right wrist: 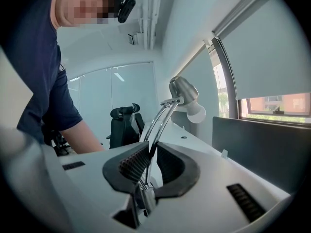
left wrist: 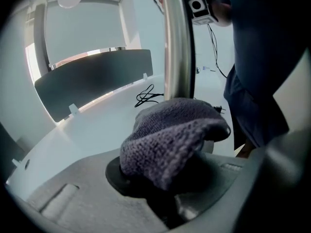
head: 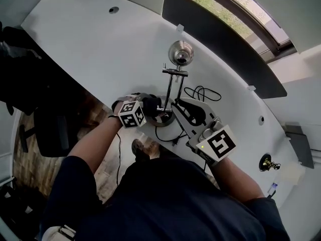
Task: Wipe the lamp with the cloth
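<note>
A chrome desk lamp stands on the white table [head: 100, 44], with its round head [head: 180, 53] above a thin double-rod arm [head: 173, 87]. My left gripper [head: 152, 108] is shut on a dark grey-purple knitted cloth [head: 149, 104] at the lamp's base. In the left gripper view the cloth [left wrist: 170, 135] bulges out of the jaws right in front of the chrome pole [left wrist: 177, 42]. My right gripper [head: 181, 109] is shut on the lower arm; in the right gripper view the rods [right wrist: 158, 125] rise from between the pads [right wrist: 133, 163] to the head [right wrist: 183, 90] and white bulb [right wrist: 197, 113].
A black cable [head: 201, 93] lies coiled behind the lamp. A dark partition panel [head: 220, 39] runs along the table's far edge. A small brass object [head: 269, 163] sits at the right. A black office chair [head: 47, 129] stands on the floor left of the table's near edge.
</note>
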The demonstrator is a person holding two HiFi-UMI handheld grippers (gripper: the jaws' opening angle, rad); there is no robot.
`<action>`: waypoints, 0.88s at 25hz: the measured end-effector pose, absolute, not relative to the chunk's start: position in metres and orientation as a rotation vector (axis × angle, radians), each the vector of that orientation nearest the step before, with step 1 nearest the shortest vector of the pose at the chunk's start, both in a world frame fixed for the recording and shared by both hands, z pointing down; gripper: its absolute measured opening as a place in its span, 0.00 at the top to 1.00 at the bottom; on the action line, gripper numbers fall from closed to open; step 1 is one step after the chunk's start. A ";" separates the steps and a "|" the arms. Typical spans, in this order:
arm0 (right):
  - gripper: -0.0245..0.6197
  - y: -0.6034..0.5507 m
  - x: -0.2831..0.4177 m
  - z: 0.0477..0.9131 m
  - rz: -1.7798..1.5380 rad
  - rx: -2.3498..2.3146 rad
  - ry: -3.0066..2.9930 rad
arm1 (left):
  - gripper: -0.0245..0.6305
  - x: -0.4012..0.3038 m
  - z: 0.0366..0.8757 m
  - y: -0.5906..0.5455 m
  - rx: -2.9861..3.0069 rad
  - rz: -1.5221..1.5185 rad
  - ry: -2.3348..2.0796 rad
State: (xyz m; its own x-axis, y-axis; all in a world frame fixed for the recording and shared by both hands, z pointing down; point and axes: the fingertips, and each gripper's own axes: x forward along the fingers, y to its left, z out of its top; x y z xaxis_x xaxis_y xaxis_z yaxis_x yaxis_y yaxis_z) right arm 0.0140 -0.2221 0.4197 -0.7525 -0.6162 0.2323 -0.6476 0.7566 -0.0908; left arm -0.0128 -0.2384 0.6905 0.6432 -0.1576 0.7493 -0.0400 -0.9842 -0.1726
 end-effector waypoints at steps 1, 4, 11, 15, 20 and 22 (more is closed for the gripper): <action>0.87 -0.222 0.014 0.420 0.243 1.010 -2.760 | 0.86 -0.016 0.691 -0.233 -2.729 -1.265 0.183; 0.87 -0.222 0.015 0.420 0.222 1.032 -2.737 | 0.86 -0.022 0.692 -0.216 -2.760 -1.275 0.237; 0.87 -0.221 0.012 0.429 0.161 1.094 -2.655 | 0.86 -0.014 0.692 -0.167 -2.795 -1.285 0.262; 0.86 -0.216 0.010 0.435 0.181 1.090 -2.647 | 0.86 0.002 0.693 -0.148 -2.818 -1.306 0.271; 0.84 -0.205 0.022 0.430 0.192 1.150 -2.650 | 0.86 0.013 0.683 -0.130 -2.898 -1.294 0.285; 0.84 -0.197 0.027 0.427 0.198 1.178 -2.656 | 0.86 0.017 0.669 -0.121 -2.956 -1.248 0.274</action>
